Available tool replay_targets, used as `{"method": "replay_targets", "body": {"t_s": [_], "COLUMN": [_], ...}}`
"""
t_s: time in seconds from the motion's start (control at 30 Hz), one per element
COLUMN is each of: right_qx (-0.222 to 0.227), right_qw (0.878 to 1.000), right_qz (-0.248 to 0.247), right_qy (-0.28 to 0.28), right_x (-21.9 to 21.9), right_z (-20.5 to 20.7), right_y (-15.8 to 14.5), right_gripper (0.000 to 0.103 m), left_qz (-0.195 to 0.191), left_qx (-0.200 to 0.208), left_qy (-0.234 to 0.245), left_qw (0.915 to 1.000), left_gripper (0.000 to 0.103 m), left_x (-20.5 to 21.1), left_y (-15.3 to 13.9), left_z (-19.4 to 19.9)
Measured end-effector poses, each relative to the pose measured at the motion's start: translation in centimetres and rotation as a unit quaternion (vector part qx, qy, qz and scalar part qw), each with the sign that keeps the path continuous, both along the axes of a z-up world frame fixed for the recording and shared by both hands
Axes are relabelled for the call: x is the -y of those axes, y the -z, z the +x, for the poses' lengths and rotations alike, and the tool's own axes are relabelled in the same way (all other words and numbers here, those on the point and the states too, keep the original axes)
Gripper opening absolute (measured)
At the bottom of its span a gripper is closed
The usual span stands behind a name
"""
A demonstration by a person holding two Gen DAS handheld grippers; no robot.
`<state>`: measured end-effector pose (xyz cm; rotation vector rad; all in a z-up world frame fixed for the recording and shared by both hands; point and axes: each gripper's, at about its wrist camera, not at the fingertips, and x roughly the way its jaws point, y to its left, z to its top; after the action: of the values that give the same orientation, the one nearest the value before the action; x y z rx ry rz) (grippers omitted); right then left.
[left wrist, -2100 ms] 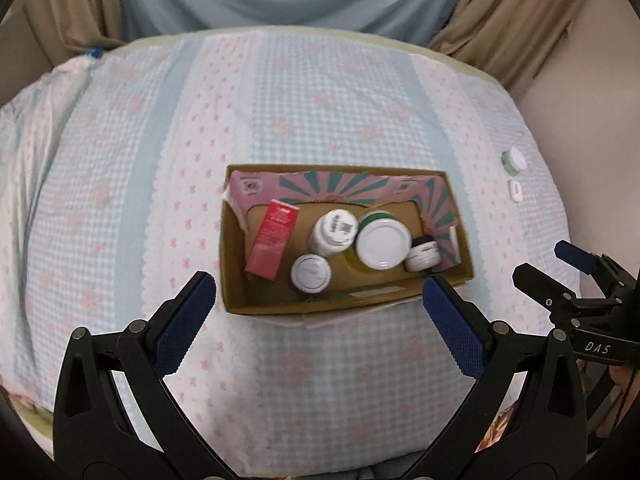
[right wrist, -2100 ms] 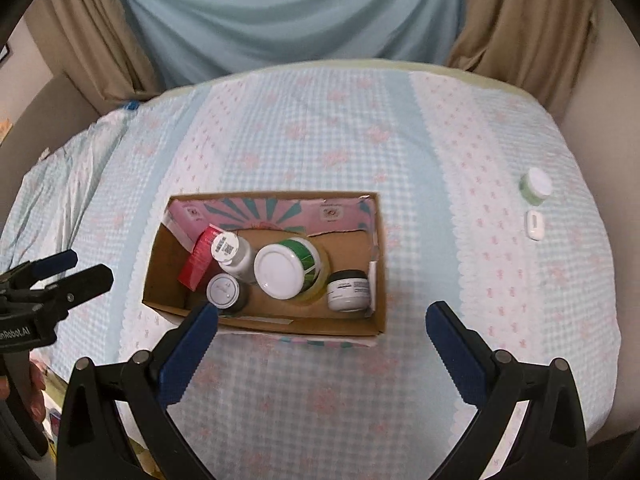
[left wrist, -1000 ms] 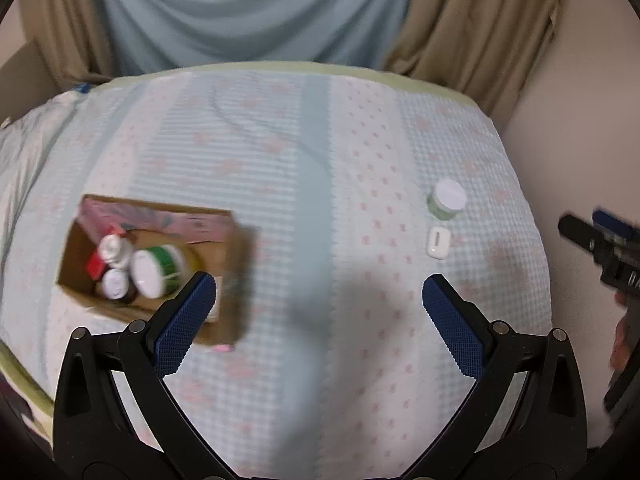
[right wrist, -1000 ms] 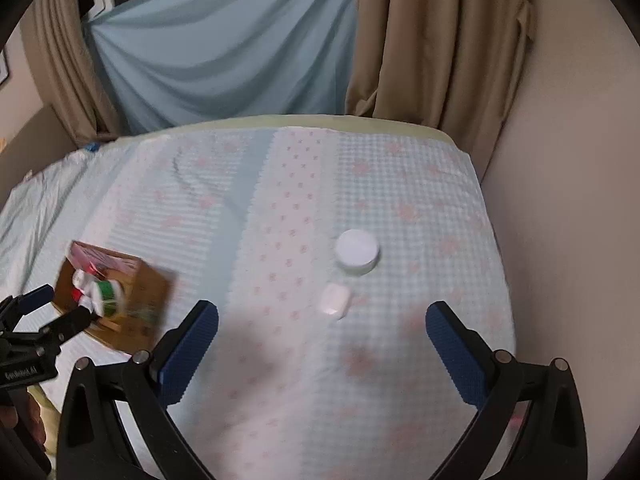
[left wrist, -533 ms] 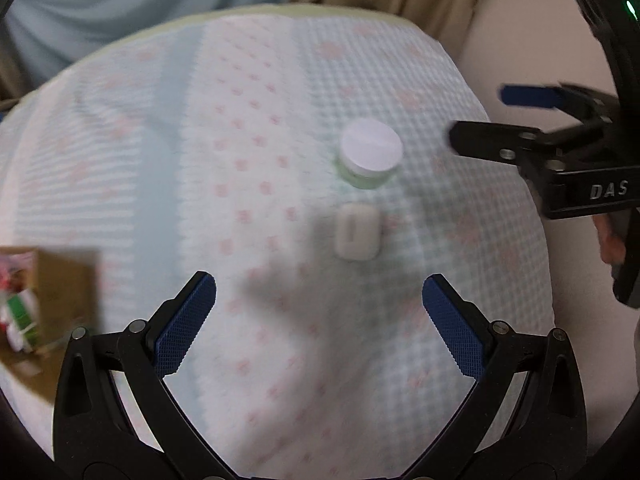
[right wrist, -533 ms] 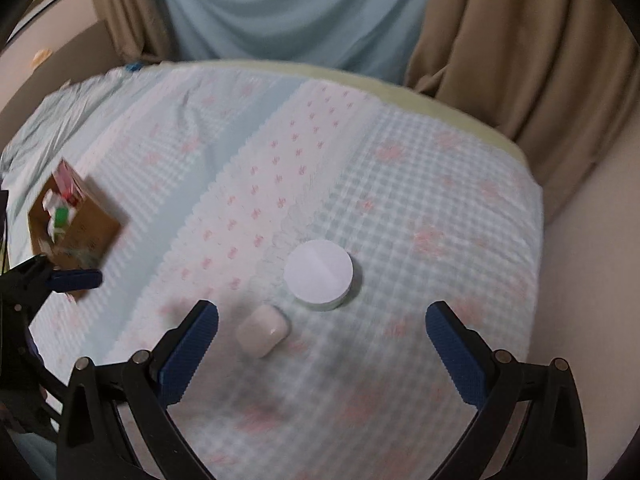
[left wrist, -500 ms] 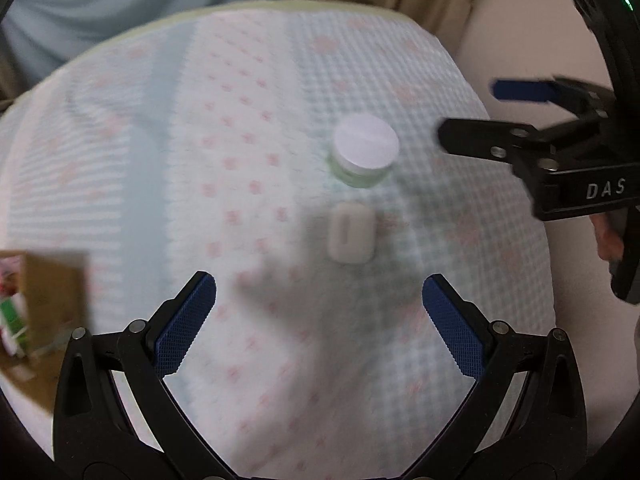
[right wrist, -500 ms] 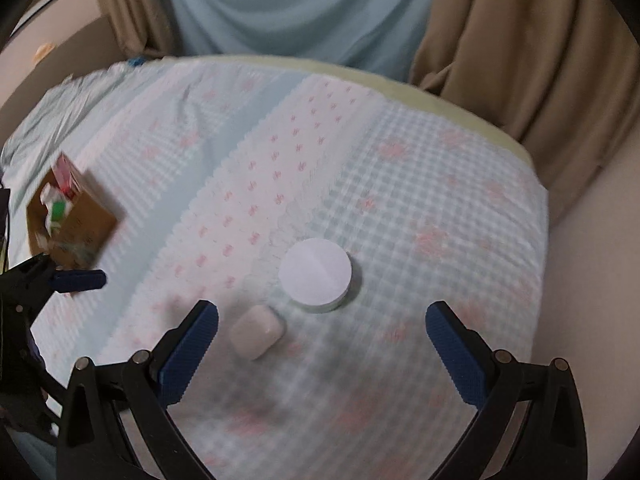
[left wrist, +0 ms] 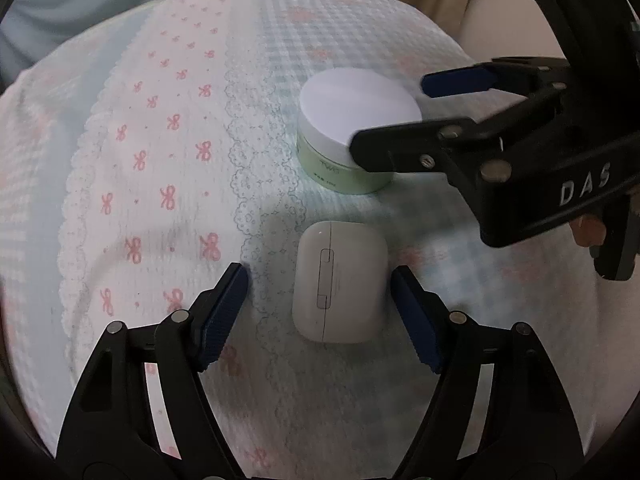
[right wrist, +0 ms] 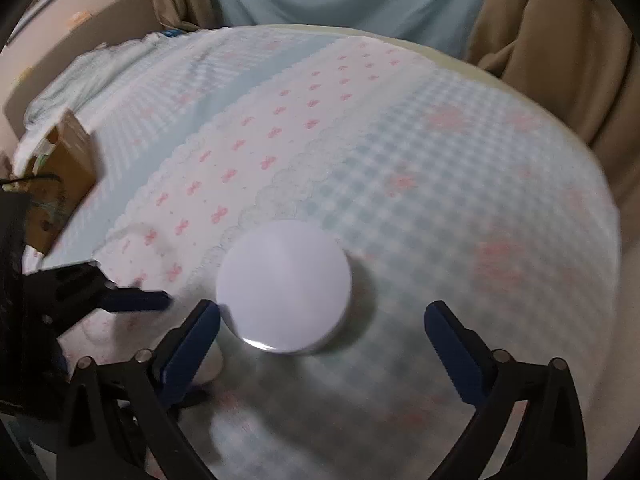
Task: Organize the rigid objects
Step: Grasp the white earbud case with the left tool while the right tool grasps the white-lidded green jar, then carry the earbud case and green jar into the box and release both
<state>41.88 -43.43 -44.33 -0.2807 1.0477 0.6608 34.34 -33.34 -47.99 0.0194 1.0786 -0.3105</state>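
Bedding in pale blue gingham and pink bows covers the bed (left wrist: 168, 184); curtains hang behind it.

Left wrist view: your left gripper (left wrist: 320, 308) has its fingers (left wrist: 224, 304) apart, straddling the white earbud case (left wrist: 338, 282). The case lies flat on the bedding, long axis running away from you, seam and hinge plate up. The right-hand pad looks close to or touching its side; the left pad stands clear with a gap. Centre yourself before closing, or the case will likely skid left on the soft cloth. Close across the short width, low on the body, since the rounded shell may squirt upward if pinched high. Just beyond sits the green jar with white lid (left wrist: 352, 132), with your right gripper (left wrist: 400, 120) reaching in from the right, one finger over the lid, one in front of the wall.

Right wrist view: right fingers (right wrist: 188, 344) are apart, the jar's lid (right wrist: 284, 286) between them but nearer the left pad. Frame is blurred, so contact is unclear. Shift right to even the gaps and drop lower, gripping the jar wall rather than the lid. Cardboard box (right wrist: 68, 172) sits well apart at far left, probably the destination. Mind the two grippers crowding; lift one at a time.
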Motion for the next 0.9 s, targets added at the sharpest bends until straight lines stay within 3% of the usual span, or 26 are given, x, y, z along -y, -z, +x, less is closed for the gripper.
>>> {"method": "replay_targets", "body": {"t_s": [0.17,0.23,0.27,0.33,0.7,0.9], "right_qx": [-0.001,0.004,-0.001,-0.01,-0.004,0.001], "right_qw": [0.999,0.999,0.999,0.999,0.999,1.0], "right_qz": [-0.005,-0.011,-0.009,-0.008,-0.016,-0.004], "right_qy": [-0.031,-0.041,-0.043,-0.042,-0.029,0.001], "right_x": [-1.3,-1.9,-2.0,-2.3,-3.1,-2.4], "right_z": [-0.1,-0.2,-0.1,0.3,0.3,0.1], "right_y": [1.0,1.2,1.5,1.9,1.5,-0.9], "right_gripper": [0.09,0.084,0.076,0.069,0.068,0.068], "left_qz": [0.01,0.01,0.007,0.009,-0.006,-0.016], "left_qx": [0.014,0.015,0.017,0.017,0.009,0.014], "left_qy": [0.01,0.008,0.009,0.013,0.006,-0.002], "left_qw": [0.9998,0.9998,0.9998,0.9997,0.9999,0.9998], "left_gripper": [0.071,0.06,0.056,0.042,0.041,0.041], "left_x": [0.4,0.2,0.1,0.1,-1.1,-2.2], "left_y": [0.1,0.1,0.0,-0.2,-1.5,-3.7], "left_z": [-0.2,-0.2,-0.2,-0.1,0.0,-0.2]}}
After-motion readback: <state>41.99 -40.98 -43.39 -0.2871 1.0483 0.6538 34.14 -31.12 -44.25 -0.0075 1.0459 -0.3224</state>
